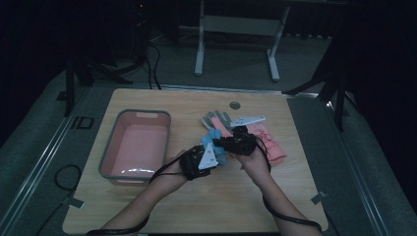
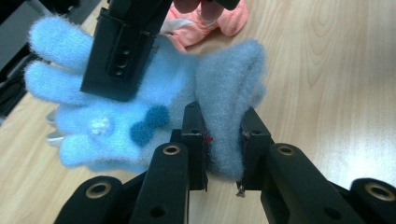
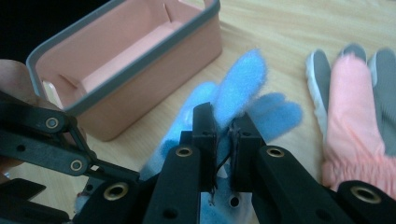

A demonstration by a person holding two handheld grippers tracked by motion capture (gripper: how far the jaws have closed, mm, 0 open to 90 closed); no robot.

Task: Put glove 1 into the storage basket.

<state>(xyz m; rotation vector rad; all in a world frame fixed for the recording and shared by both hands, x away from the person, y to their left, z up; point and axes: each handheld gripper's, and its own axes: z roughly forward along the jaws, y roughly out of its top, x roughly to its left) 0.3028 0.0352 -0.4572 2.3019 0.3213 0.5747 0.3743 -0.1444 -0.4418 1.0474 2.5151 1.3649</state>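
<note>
A fluffy light-blue glove (image 1: pixel 215 140) with a small dark-blue bow hangs above the table between both grippers. My left gripper (image 1: pixel 218 151) (image 2: pixel 224 135) is shut on its folded cuff (image 2: pixel 229 107). My right gripper (image 1: pixel 219 141) (image 3: pixel 224 123) is shut on the glove's palm, and the blue fingers (image 3: pixel 252 88) stick out beyond the jaws. In the left gripper view one black finger (image 2: pixel 119 56) of the right gripper lies over the blue glove (image 2: pixel 116 116).
An empty pink bin with a grey rim (image 1: pixel 110 147) (image 3: pixel 140 60) stands left of the hands. A pink glove (image 1: pixel 268 142) (image 3: pixel 350 126) lies on a grey-fingered glove (image 1: pixel 216 119) (image 3: pixel 317 65) behind and to the right. Bare wooden tabletop (image 1: pixel 206 201) lies in front.
</note>
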